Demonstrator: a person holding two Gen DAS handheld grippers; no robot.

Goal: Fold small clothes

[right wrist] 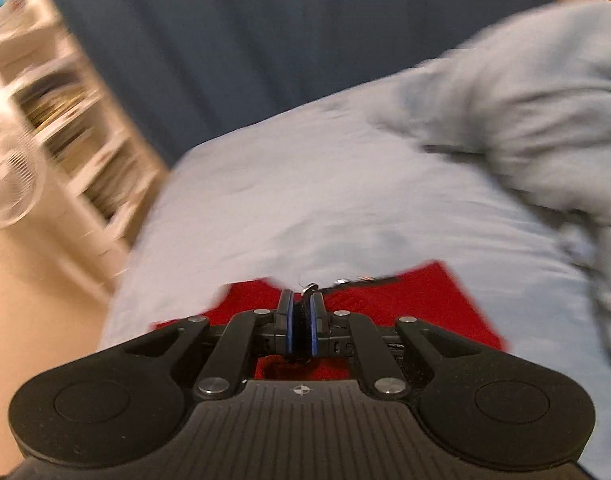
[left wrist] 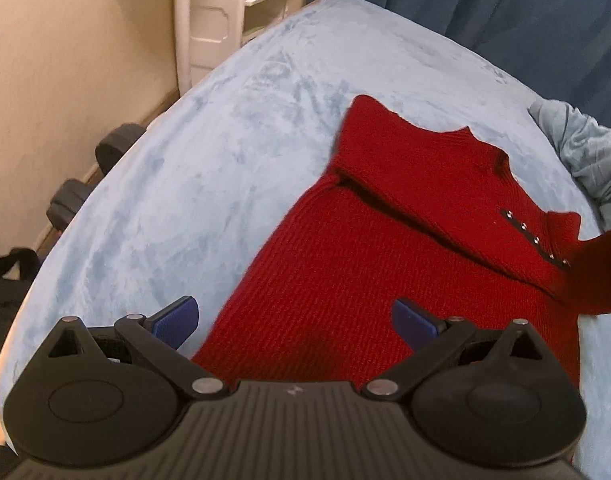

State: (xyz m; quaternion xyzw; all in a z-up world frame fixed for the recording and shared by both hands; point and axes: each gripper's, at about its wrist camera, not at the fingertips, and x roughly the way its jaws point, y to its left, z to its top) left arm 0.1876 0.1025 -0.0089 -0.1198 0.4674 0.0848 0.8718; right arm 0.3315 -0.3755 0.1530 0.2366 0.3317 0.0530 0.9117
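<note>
Red knit sweater (left wrist: 345, 272) lies on our bed (left wrist: 209, 168), pale blue cover, one part folded over near studded strip (left wrist: 535, 238). Crumpled grey-blue cloth (left wrist: 585, 160) beside it at bed's far edge; shelf unit (left wrist: 209, 20), dark curtain (left wrist: 485, 4) behind. Our left tool (left wrist: 295, 320) wide open above sweater, holding nothing. Our right tool (right wrist: 300, 322) clamped tight on sweater edge.

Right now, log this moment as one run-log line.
step: fold red sweater | left gripper: open, above sweater | right gripper: shut on sweater's dark studded edge | surface: light blue bed cover
</note>
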